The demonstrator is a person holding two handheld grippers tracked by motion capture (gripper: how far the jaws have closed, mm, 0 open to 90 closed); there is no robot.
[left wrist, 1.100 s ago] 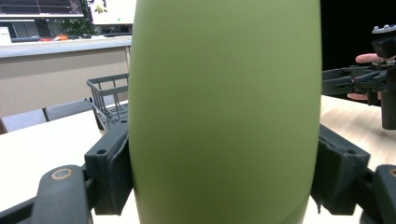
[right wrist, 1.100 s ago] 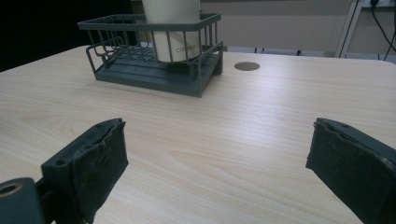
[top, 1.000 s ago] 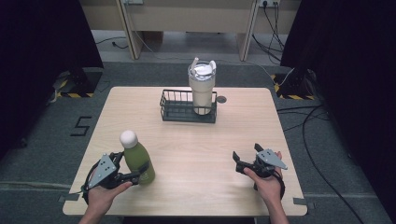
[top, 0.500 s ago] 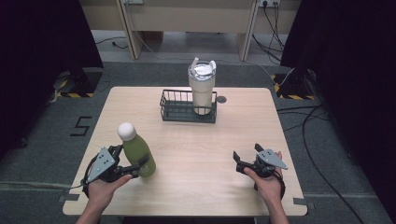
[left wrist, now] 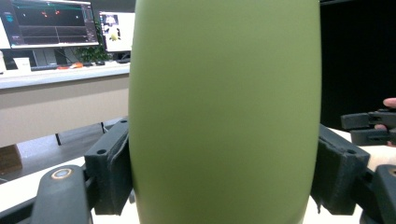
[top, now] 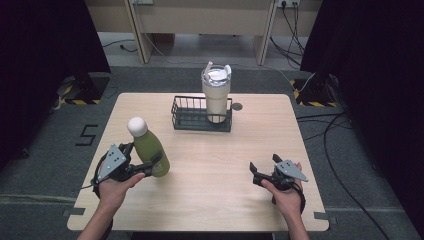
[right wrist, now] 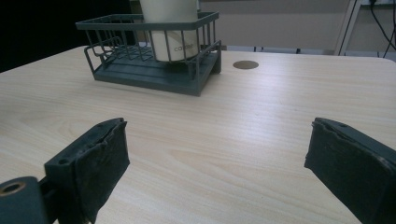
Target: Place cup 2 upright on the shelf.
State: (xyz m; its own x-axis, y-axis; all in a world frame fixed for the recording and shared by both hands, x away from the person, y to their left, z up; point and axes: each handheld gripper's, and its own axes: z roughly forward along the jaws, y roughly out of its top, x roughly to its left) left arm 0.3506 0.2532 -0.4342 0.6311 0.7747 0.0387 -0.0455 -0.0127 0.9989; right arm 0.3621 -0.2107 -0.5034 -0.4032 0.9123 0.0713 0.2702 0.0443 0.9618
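Green bottle (top: pixel 150 154): lifted off table (top: pixel 200 210), tilted, white cap (top: pixel 137 126) leaning away from wire basket (top: pixel 202 119); prev. upright on tabletop. Left gripper (top: pixel 142 167): clamped on bottle body, raised w/ it, nearer basket than before. Right gripper (top: pixel 260 175): jaws just been closing slightly, nothing btwn them.

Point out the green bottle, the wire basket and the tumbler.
bottle (top: pixel 150 152), high view, on its green body
basket (top: pixel 192 122), high view, on its left front wall
tumbler (top: pixel 216 95), high view, on its cream side below the lid
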